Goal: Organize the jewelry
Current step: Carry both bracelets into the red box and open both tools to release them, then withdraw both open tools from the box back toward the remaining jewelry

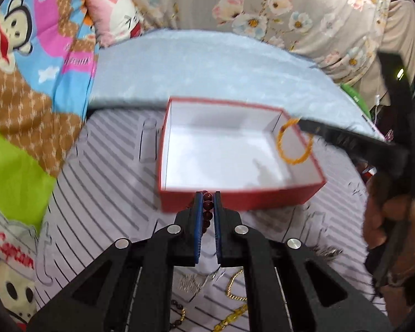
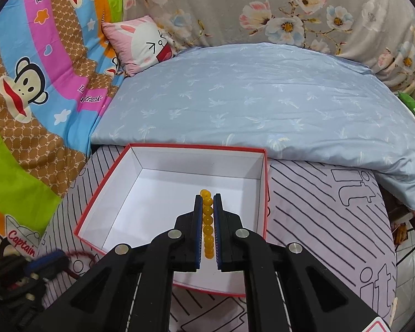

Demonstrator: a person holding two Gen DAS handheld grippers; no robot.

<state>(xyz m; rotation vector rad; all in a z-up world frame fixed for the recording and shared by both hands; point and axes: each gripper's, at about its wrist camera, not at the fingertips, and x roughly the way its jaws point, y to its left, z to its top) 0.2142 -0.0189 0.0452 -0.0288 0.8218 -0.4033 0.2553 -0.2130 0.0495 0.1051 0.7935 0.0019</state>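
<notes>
Left hand-held gripper (image 1: 206,193): we have the jaws clamped narrow on a dark red bead bracelet (image 1: 207,207), beads stacked in a line between the blue pads, tip just at the near wall of the red box (image 1: 235,197). This view is motion-blurred.

Right hand-held gripper (image 2: 206,196): we have the jaws pinched on a yellow bead bracelet (image 2: 207,221), beads lined up between the pads, held over the box's white interior, right of centre. From the left wrist view the same yellow bracelet hangs as a loop (image 1: 294,144) from the right tool's tip, above the right end of the box; a hand (image 1: 384,221) grips that tool at the right edge.

The box is open, red outside, white inside; the visible floor is bare. It sits on a lilac striped sheet (image 2: 318,207) on the bed.

Near us, under the left gripper: gold chains (image 1: 235,290) and a silvery piece (image 1: 191,279) lie loose on the sheet. A small clear container (image 1: 148,141) stands just left of the box.

Far side: pale blue quilt (image 2: 249,96), floral grey cloth (image 2: 262,5) behind it. Left: monkey-print cartoon blanket (image 2: 41,69) and a pink rabbit cushion (image 2: 141,44).
</notes>
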